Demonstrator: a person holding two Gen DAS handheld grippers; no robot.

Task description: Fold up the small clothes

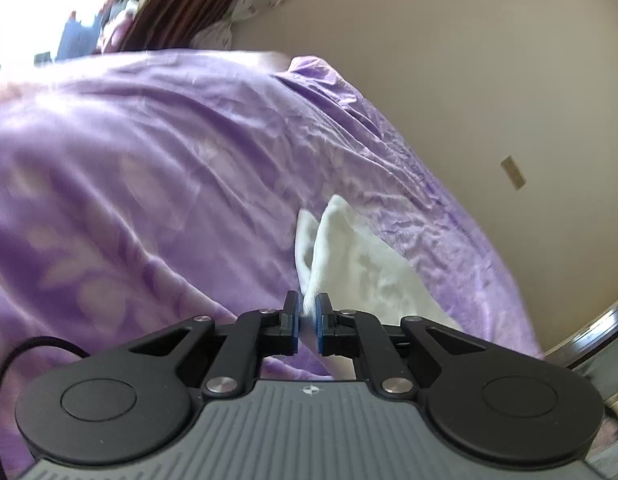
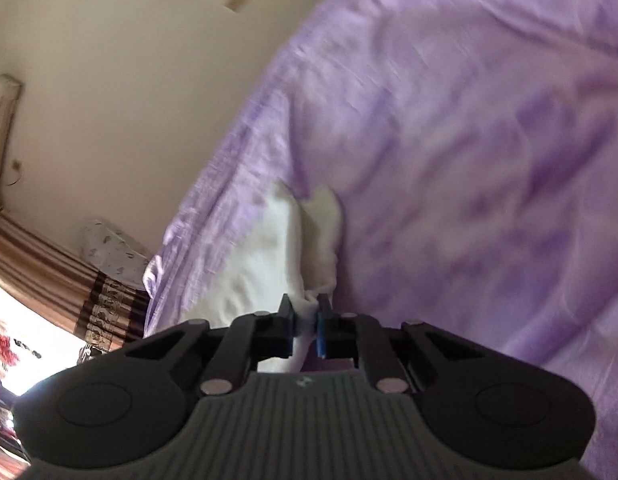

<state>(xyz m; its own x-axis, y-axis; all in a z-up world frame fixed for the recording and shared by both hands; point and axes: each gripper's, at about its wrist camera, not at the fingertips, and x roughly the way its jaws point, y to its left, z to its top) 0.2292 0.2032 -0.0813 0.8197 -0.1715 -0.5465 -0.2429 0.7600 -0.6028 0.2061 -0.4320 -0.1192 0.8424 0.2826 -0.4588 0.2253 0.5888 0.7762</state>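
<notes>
Black left gripper [image 1: 307, 312] and right gripper [image 2: 306, 318], blue-padded jaws, ribbed grey bodies.

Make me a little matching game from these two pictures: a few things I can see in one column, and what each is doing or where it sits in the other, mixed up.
Things:
1. left gripper
2. small white ribbed cloth garment
3. purple floral bedspread
4. beige wall plate

States:
A. spread underneath the garment
B. shut on a fold of white cloth
C. fixed on the cream wall
D. pinched by both grippers

Pairs: 1-B, 2-D, 3-A, 4-C. The right gripper grips the same garment.
</notes>
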